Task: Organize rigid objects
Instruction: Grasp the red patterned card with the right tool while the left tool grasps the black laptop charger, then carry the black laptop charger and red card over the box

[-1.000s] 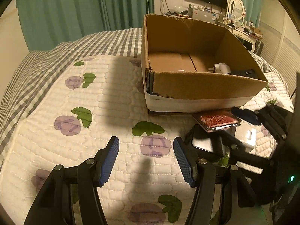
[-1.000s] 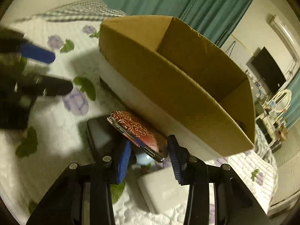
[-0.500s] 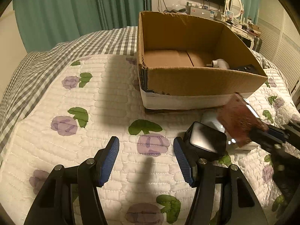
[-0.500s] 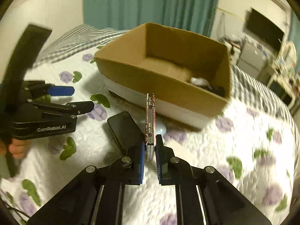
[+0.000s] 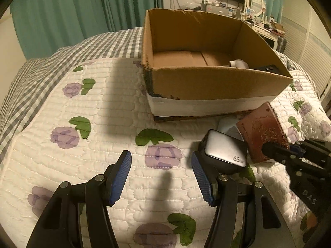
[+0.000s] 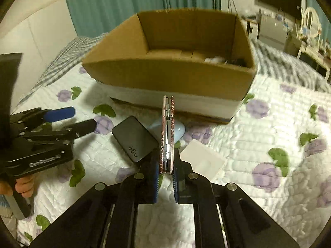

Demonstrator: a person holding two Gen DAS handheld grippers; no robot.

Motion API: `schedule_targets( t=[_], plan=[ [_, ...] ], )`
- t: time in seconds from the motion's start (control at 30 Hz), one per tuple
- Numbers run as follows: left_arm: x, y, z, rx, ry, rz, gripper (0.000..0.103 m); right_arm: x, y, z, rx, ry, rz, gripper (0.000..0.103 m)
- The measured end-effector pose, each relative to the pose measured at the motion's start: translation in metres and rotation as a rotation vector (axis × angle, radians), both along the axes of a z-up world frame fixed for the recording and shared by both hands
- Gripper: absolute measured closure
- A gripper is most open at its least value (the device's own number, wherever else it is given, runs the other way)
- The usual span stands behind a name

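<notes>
My right gripper (image 6: 166,165) is shut on a phone in a red patterned case (image 6: 168,132), held on edge above the quilt in front of the cardboard box (image 6: 171,76). In the left wrist view the phone (image 5: 262,132) and right gripper (image 5: 289,153) are at the right. My left gripper (image 5: 161,175) is open and empty over the quilt, also seen in the right wrist view (image 6: 68,119). A dark 65 W charger block (image 5: 225,150) lies beside its right finger; it also shows in the right wrist view (image 6: 136,138). The box (image 5: 206,86) holds a white object (image 5: 238,63) and a black remote (image 5: 266,68).
A pale blue rounded object (image 6: 178,130) and a white flat box (image 6: 203,161) lie on the flowered quilt (image 6: 269,124) near the charger. A checked blanket (image 5: 62,57) lies behind. Green curtains, a TV and a dresser stand at the back.
My right gripper has drawn back and lowered slightly with the phone, which stays on edge in front of the box. My left gripper has barely moved.
</notes>
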State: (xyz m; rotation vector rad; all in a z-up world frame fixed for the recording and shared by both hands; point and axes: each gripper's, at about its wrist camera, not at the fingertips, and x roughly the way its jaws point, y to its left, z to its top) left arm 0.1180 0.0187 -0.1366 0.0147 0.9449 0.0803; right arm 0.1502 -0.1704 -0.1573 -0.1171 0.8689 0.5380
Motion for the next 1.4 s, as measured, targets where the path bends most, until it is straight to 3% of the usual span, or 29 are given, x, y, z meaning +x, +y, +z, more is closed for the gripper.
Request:
schedule_targets(
  t=[0.17,0.37,0.47,0.67,0.93,1.17,1.4],
  plan=[
    [-0.001,-0.019,-0.001,-0.02,-0.018,-0.1,0.04,-0.012,-0.019,0.026,-0.02,-0.103,-0.054,0.093],
    [0.007,-0.051,-0.017,-0.018,0.019,-0.238,0.04,0.004,-0.034,0.025,0.004,-0.06,-0.125,0.093],
    [0.013,-0.061,-0.023,-0.004,0.029,-0.284,0.035,0.006,-0.033,0.025,0.011,-0.053,-0.12,0.093],
    [0.039,-0.067,-0.047,0.023,0.126,-0.288,0.032,0.006,-0.036,0.021,0.026,-0.037,-0.122,0.093],
    [0.031,-0.069,-0.042,0.052,0.091,-0.286,0.034,0.004,-0.034,0.021,0.012,-0.041,-0.111,0.094],
    [0.002,-0.065,-0.002,0.021,0.0,-0.24,0.035,-0.007,-0.032,0.037,0.004,-0.088,-0.108,0.094],
    [-0.027,-0.057,0.067,-0.022,-0.149,-0.164,0.035,-0.022,-0.036,0.084,0.039,-0.182,-0.109,0.094]
  ],
)
